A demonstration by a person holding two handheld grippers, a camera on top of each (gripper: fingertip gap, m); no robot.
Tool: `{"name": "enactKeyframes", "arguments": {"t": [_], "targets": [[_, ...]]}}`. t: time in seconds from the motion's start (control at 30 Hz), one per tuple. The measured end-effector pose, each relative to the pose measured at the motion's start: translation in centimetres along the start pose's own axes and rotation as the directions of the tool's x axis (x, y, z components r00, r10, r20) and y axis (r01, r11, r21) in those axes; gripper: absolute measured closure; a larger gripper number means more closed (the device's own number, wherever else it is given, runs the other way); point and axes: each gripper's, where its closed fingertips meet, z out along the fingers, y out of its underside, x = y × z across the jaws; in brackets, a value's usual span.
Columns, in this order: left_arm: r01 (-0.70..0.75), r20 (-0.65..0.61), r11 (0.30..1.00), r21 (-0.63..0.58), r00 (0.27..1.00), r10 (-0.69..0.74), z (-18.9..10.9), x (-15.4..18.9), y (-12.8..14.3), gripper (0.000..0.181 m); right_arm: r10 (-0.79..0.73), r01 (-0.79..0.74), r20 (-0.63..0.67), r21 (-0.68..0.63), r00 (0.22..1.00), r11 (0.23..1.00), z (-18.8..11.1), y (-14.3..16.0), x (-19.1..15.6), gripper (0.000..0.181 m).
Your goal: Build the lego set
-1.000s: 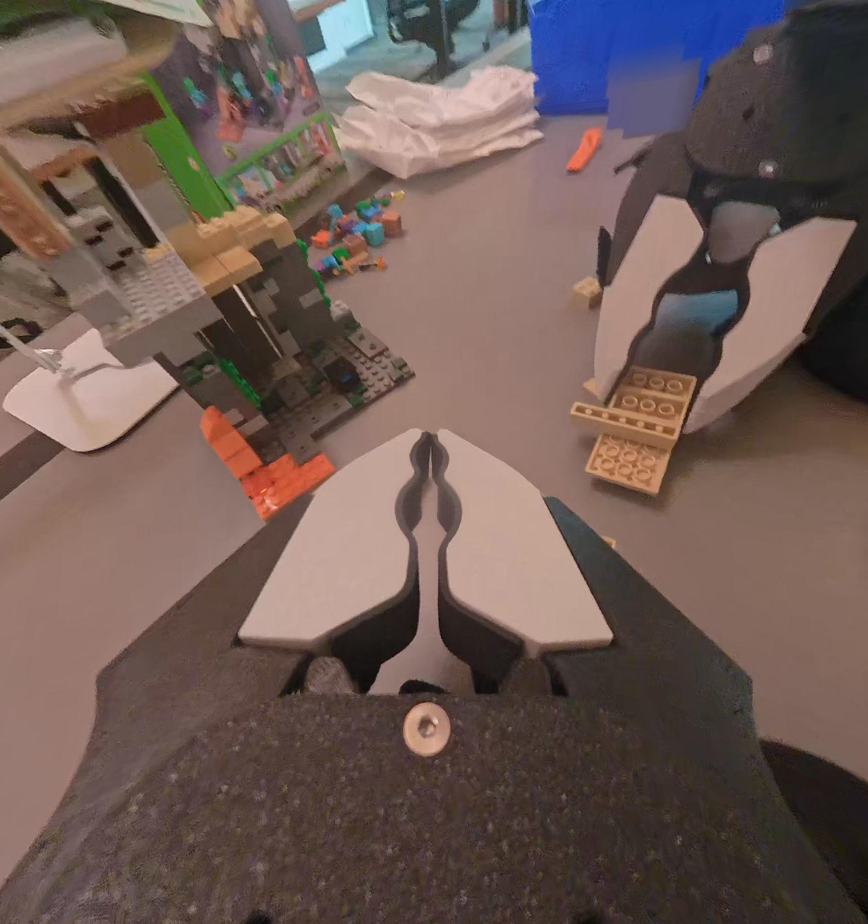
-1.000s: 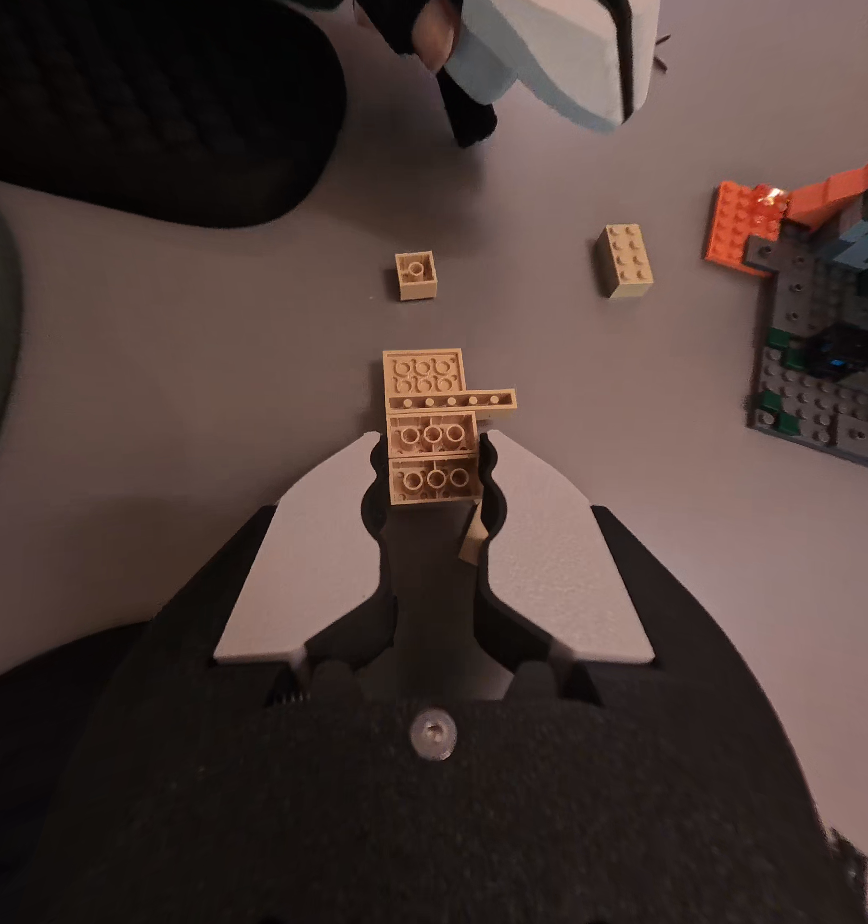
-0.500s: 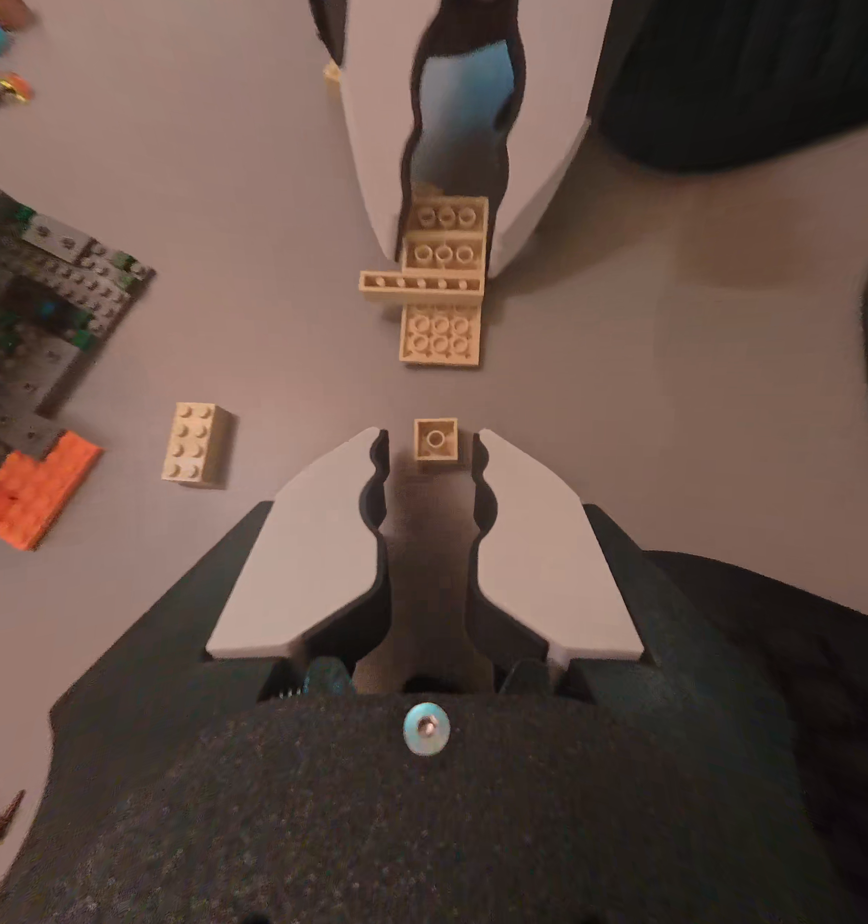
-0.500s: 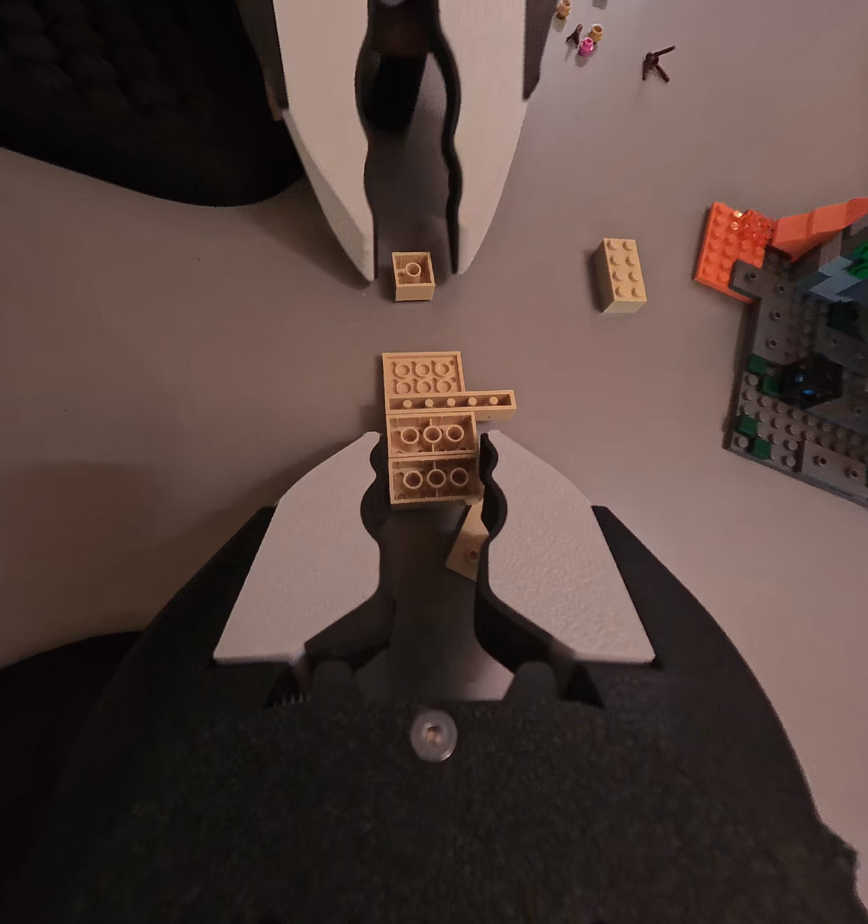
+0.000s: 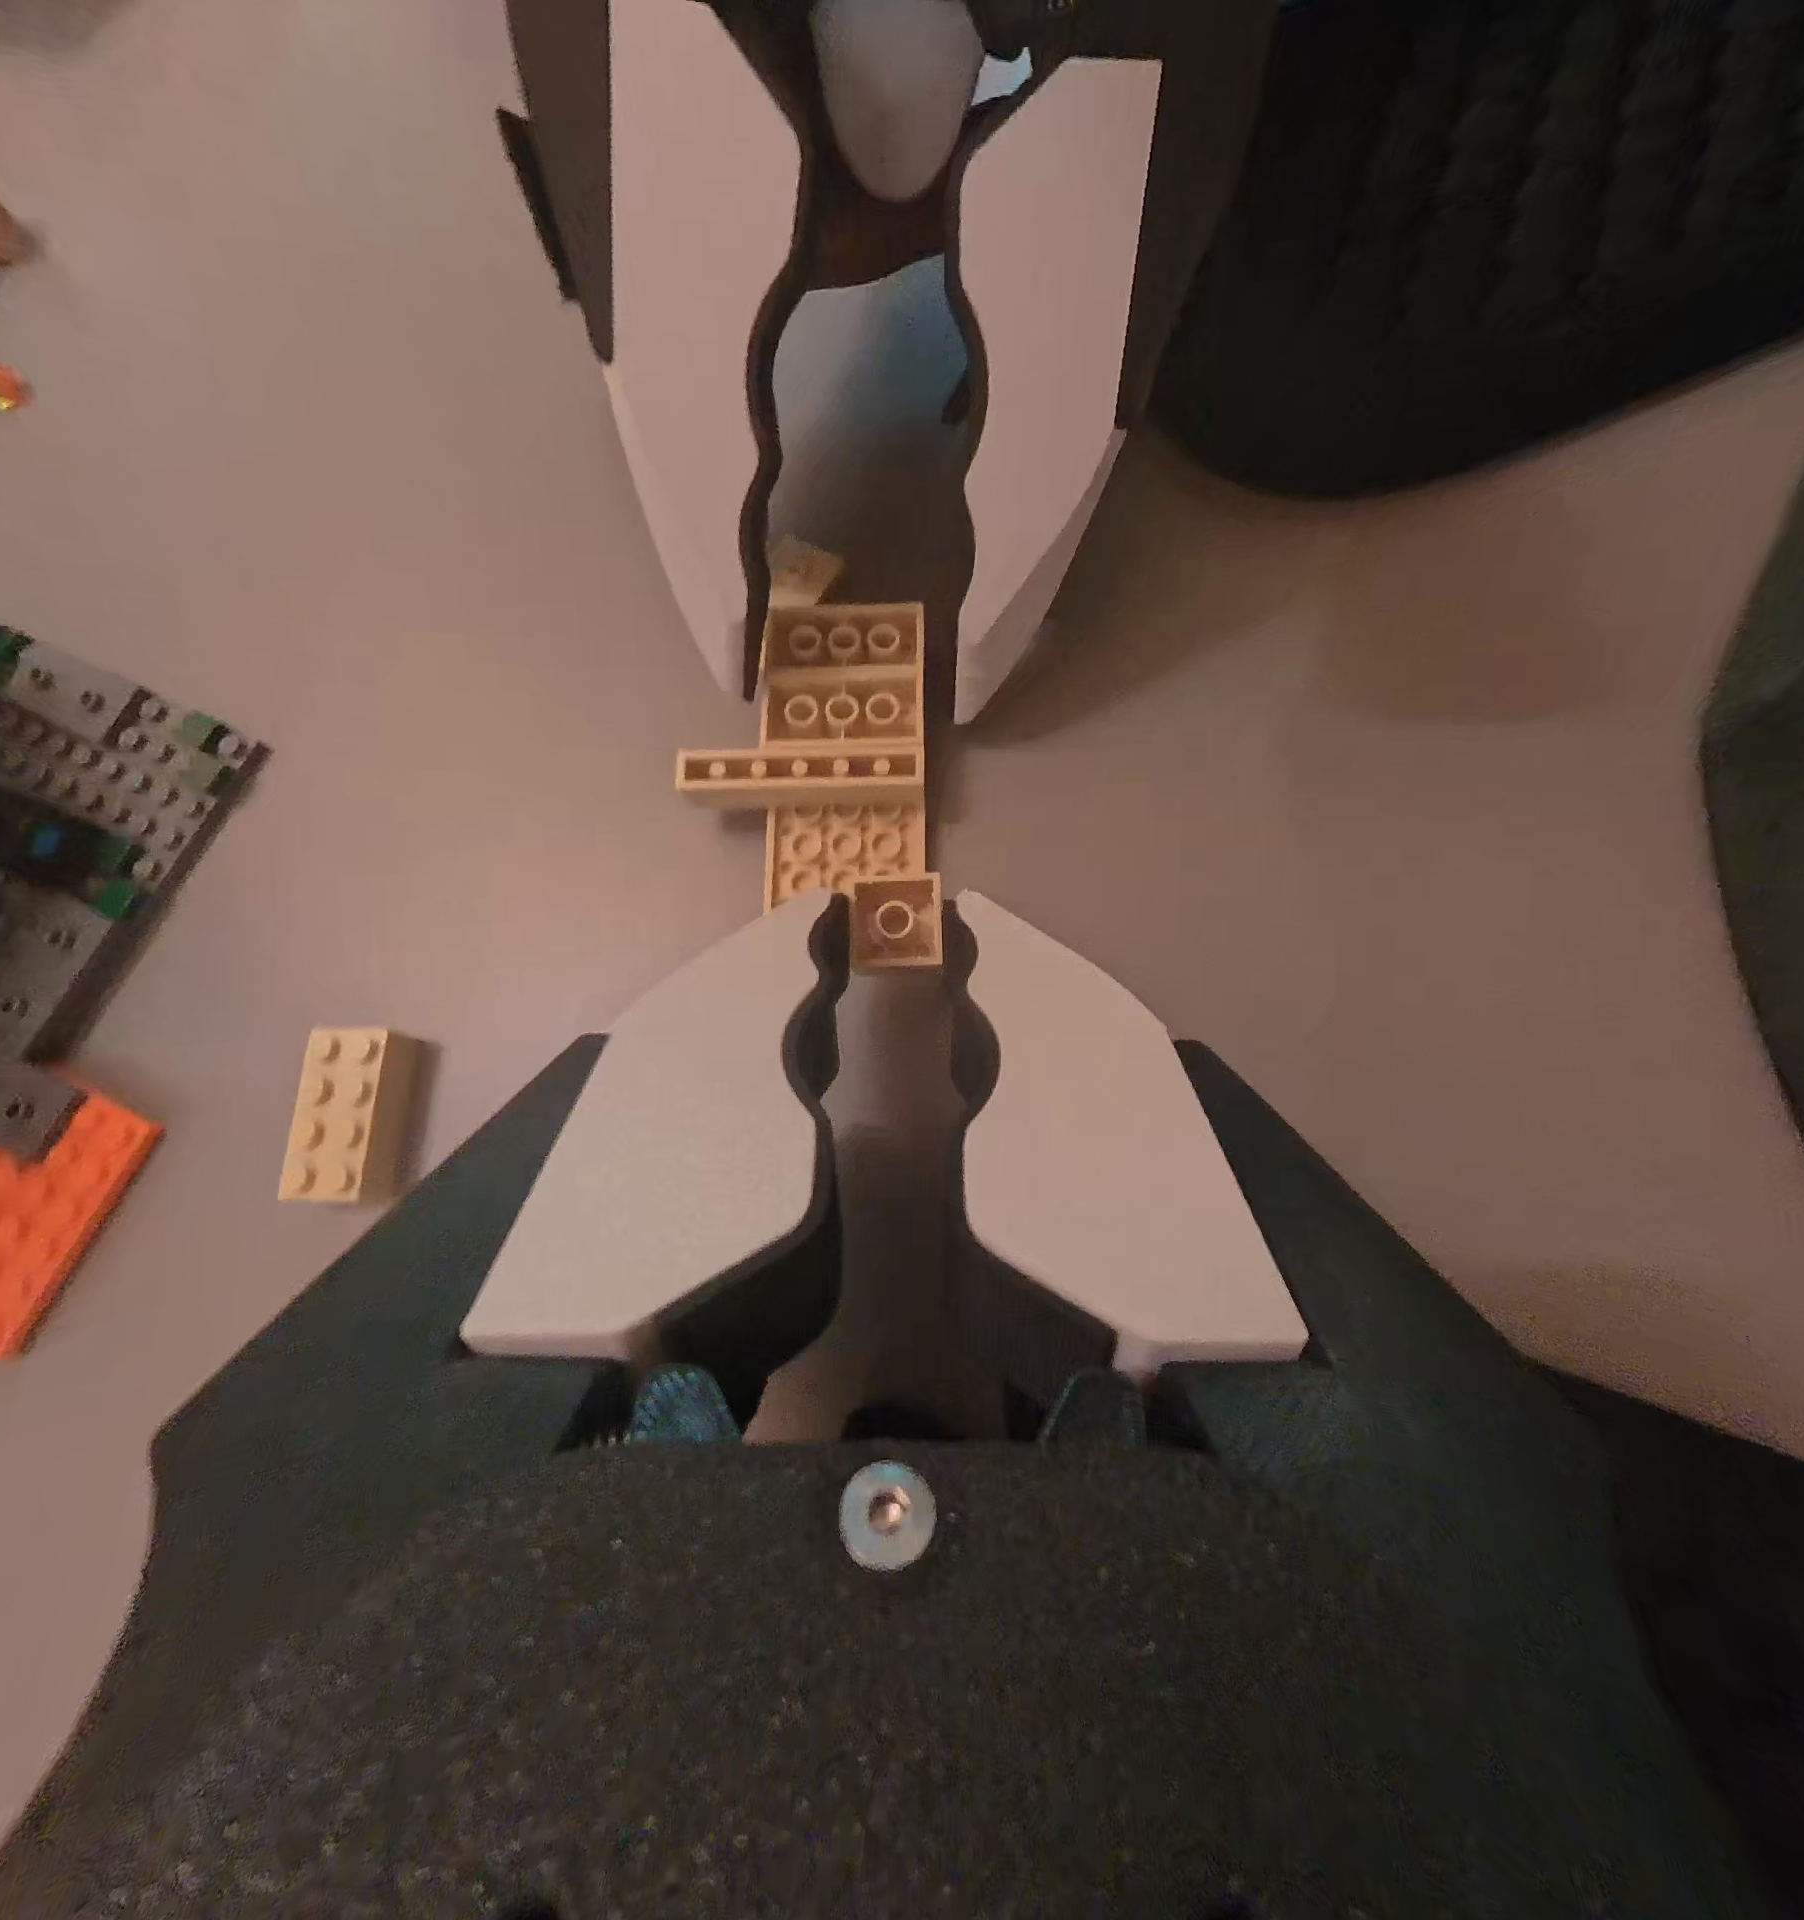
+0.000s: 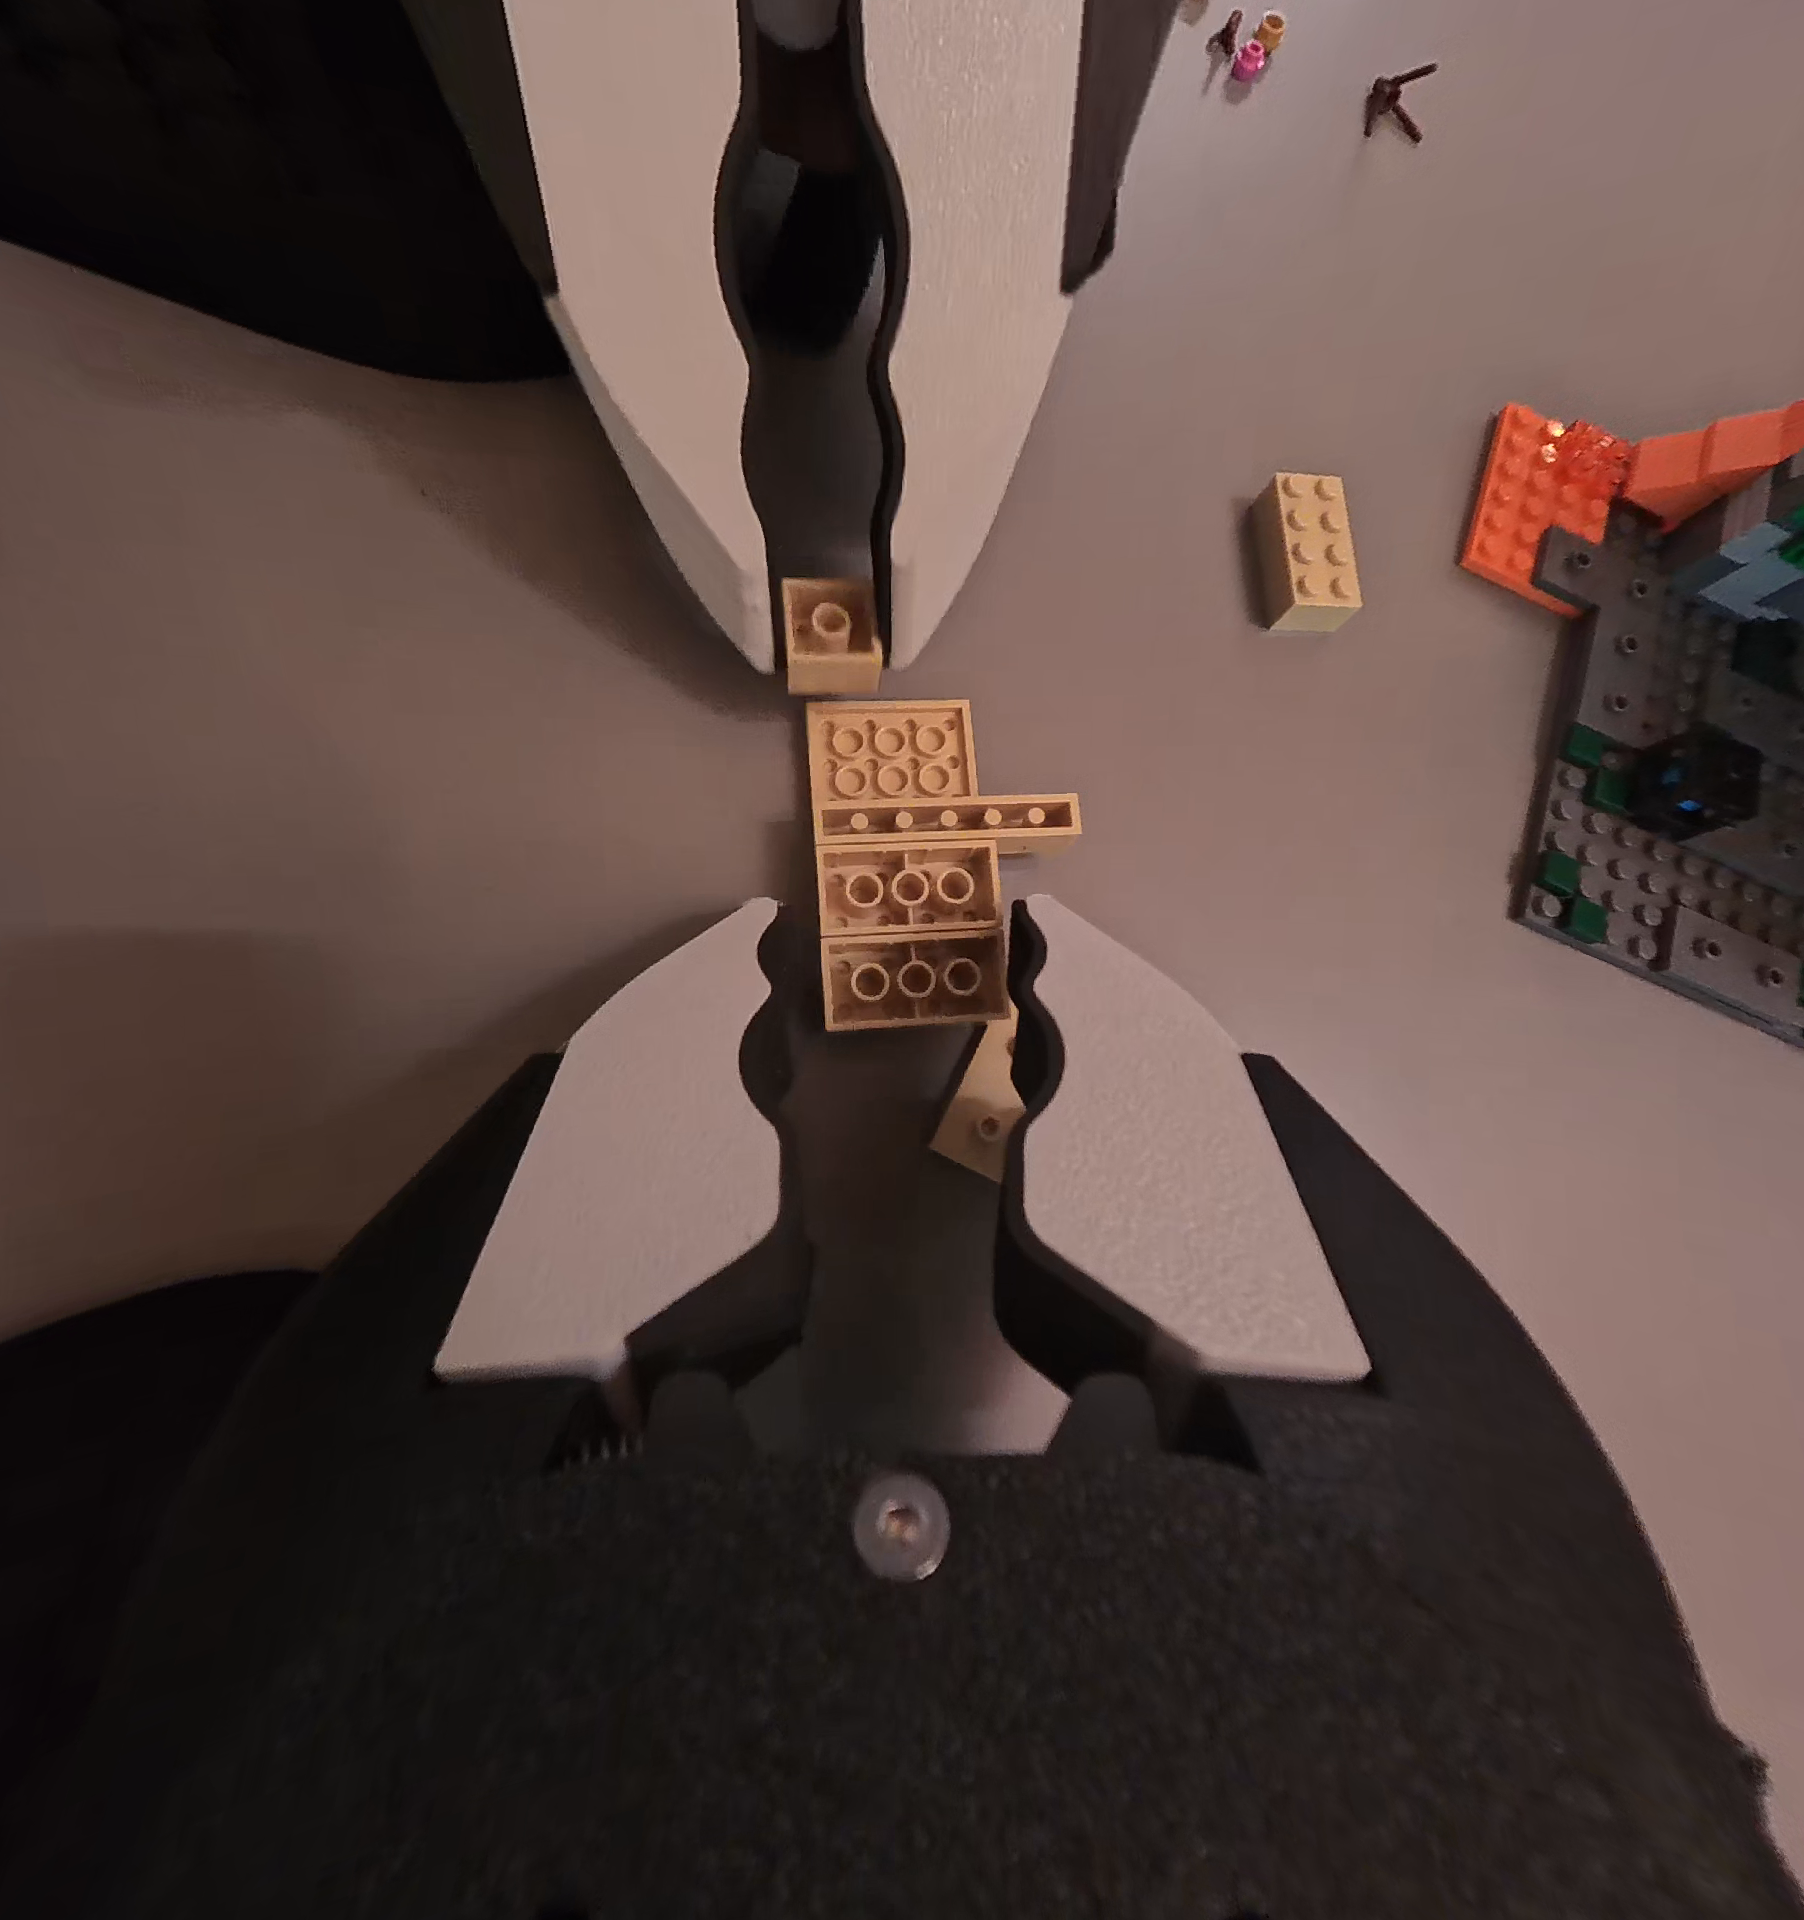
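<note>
My left gripper (image 5: 896,912) is shut on a small square tan brick (image 5: 896,921), held underside up at the near edge of the tan assembly (image 5: 844,769). The assembly is a tan plate, a long thin bar sticking out sideways and two upside-down bricks. My right gripper (image 6: 896,920) is shut on those two bricks (image 6: 910,935). In the right wrist view the left gripper (image 6: 830,649) comes in from the top with the small brick (image 6: 832,634) almost touching the assembly's plate. In the left wrist view the right gripper (image 5: 848,675) faces mine.
A loose tan 2x4 brick (image 5: 349,1114) (image 6: 1305,551) lies on the grey table. The grey model base with orange plates (image 5: 77,831) (image 6: 1687,831) stands beside it. A small tan piece (image 6: 981,1112) lies under my right fingers. A dark bulky object (image 5: 1500,260) lies far right. The left gripper's tips are roughly 5 cm from the right gripper's. The right tips stand about 4 cm off the small tan piece (image 6: 981,1112). The left camera catches it too, in the left wrist view (image 5: 798,578).
My left gripper tilted down from looking across the table, opened over the small tan brick, closed on it and brought it up to the assembly. The right gripper kept still.
</note>
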Motion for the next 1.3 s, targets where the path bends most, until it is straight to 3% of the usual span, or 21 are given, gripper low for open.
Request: {"name": "enactKeyframes", "arguments": {"t": [0.03, 0.27, 0.77, 1.07, 1.3], "targets": [[-0.010, 0.001, 1.000, -0.009, 1.000, 0.010, 0.4, 0.0, -0.2, 0.165, -0.004, 0.004, 0.000, -0.002, 1.000, 1.000, 0.0, 0.0, 0.0, 0.142], [-0.041, 0.000, 0.998, -0.044, 0.999, 0.041, 2.2, -0.4, -0.7, 0.165, -0.031, 0.030, -0.006, -0.017, 1.000, 0.999, 0.2, 0.0, -0.1, 0.148], [-0.023, -0.021, 0.999, -0.026, 1.000, 0.023, 1.9, -0.1, -0.9, 0.156, -0.019, 0.019, -0.004, 0.003, 1.000, 1.000, 0.3, 0.0, -0.1, 0.148], [-0.093, 0.103, 0.992, 0.088, 0.991, 0.083, -0.1, -0.8, -1.8, 0.153, 0.014, -0.015, 0.011, 0.042, 1.000, 0.999, 0.0, -0.2, 0.1, 0.148], [-0.275, 0.205, 0.949, 0.152, 0.948, 0.242, -1.0, -0.1, -3.5, 0.155, 0.055, -0.059, 0.052, 0.096, 0.997, 0.994, -1.2, -0.6, 0.3, 0.148]]}}
